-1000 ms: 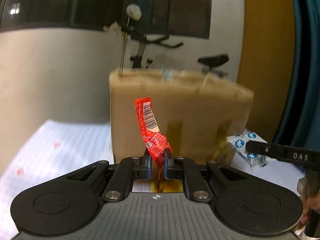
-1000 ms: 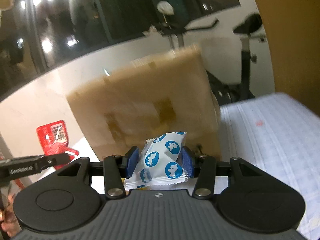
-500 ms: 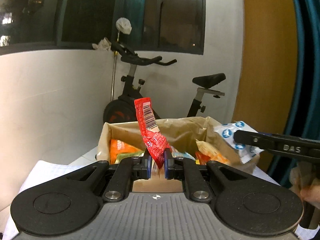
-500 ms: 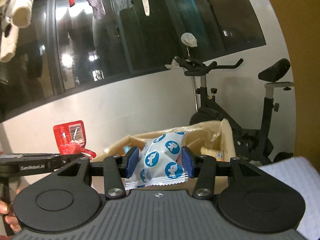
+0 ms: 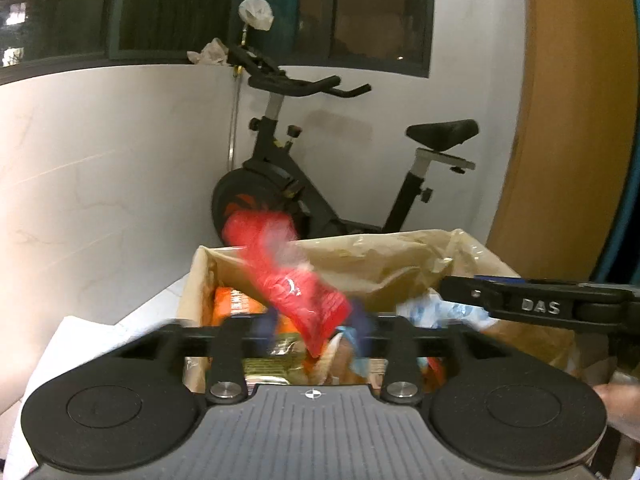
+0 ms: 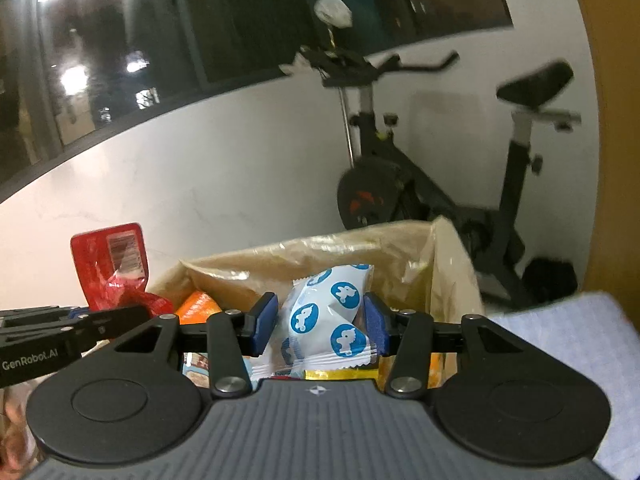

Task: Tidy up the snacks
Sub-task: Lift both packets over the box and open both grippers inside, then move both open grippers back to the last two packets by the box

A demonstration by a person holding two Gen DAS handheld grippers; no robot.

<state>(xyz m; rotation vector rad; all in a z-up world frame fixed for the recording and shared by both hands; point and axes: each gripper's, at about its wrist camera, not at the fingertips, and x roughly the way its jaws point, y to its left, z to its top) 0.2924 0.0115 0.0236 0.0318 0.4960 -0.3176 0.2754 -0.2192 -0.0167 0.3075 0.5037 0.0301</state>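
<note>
Now, through my left wrist camera, my left gripper [image 5: 316, 324] is standing parted and blurred, the red packet [image 5: 292, 280] smearing between its fingers above the box [image 5: 400, 260]; whether they are touching it, I cannot tell.

Through my right wrist camera, my right gripper [image 6: 320, 322] is clamping the white packet [image 6: 330, 316] over the box's open top, near its front edge.
</note>
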